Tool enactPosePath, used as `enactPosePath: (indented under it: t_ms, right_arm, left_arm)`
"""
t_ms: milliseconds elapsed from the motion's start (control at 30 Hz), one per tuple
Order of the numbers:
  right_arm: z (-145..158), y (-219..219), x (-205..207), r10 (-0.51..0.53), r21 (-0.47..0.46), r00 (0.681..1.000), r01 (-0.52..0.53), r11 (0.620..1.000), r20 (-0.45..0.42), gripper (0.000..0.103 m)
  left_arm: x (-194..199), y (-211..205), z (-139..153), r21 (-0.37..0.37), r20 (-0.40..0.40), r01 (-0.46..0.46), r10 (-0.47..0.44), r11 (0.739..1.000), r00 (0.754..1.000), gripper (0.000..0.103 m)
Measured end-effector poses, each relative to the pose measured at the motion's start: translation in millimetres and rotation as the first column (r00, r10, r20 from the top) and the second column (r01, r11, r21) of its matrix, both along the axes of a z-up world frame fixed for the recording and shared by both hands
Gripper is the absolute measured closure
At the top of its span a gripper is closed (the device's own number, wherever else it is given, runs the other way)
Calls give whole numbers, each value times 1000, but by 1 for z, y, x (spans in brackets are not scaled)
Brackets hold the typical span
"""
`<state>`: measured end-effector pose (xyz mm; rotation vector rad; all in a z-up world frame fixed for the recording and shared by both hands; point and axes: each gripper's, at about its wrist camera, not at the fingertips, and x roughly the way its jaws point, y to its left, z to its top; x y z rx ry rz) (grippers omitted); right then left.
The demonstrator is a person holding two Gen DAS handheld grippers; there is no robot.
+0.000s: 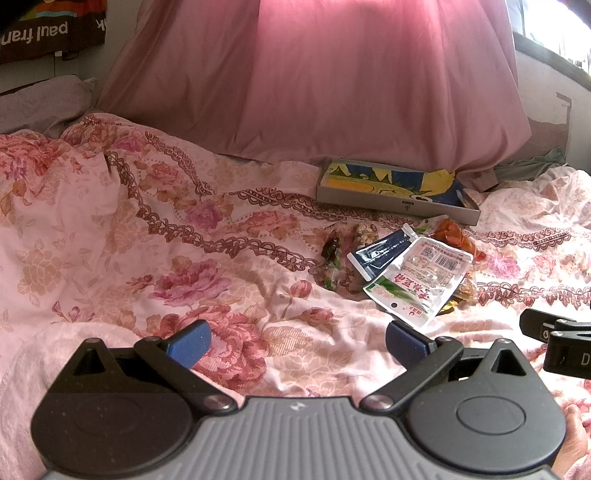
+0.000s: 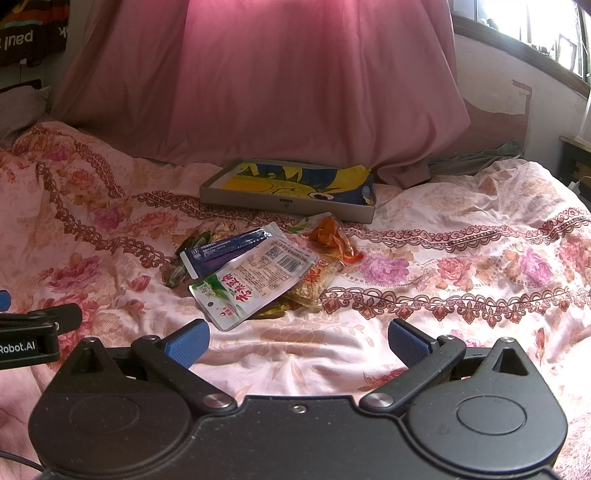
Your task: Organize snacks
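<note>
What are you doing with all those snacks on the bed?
A person holds two grippers, both open and empty. The left gripper and right gripper hover over the flowery blanket. The snack packets lie in a heap in front of a shallow box. Nothing has been picked up yet.

Floral pink bedspread point(image 2: 461, 206), pink draped cloth point(image 2: 295, 81) behind, bright window point(image 2: 535, 26) upper right, pale wall point(image 2: 517, 92)

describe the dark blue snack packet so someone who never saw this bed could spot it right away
Find the shallow cardboard box with the yellow and blue picture, lying on the floral bedspread in front of the pink drape. Just before it is a snack pile; the dark blue packet lies at its left, partly under the white pouch, the only long, narrow, navy one.
</note>
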<state>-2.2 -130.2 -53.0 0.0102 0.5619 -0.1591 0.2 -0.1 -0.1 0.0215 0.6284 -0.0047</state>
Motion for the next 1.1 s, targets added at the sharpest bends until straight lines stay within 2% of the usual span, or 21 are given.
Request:
enactPosePath:
  t_ms: [467, 567, 767, 933, 1100]
  right_arm:
    - [0, -1, 1, 1, 1, 1000, -1, 1000, -4, 1]
    - [-8, 0, 4, -5, 13, 1000, 5, 1000, -12, 0]
    - [0, -12, 2, -46, 64, 999, 47, 997, -12, 1]
    - [3, -28, 11, -78, 131, 996, 84, 988, -50, 1]
    - [6, -36, 22, -106, 118, 992, 114, 986, -74, 1]
  left_arm:
    - [0, 1, -4, 5, -8, -3, 3, 1000, 1000, 0]
    - [0, 0, -4, -1, -9, 0, 0, 1000, 1000, 0]
    - [2, 6, -3, -57, -32, 17, -18, 998, 999, 0]
    - [15, 14, 5, -144, -72, 58, -69, 988, 995, 0]
    - [36, 11, 11, -184, -83, 92, -108, 979, 991, 0]
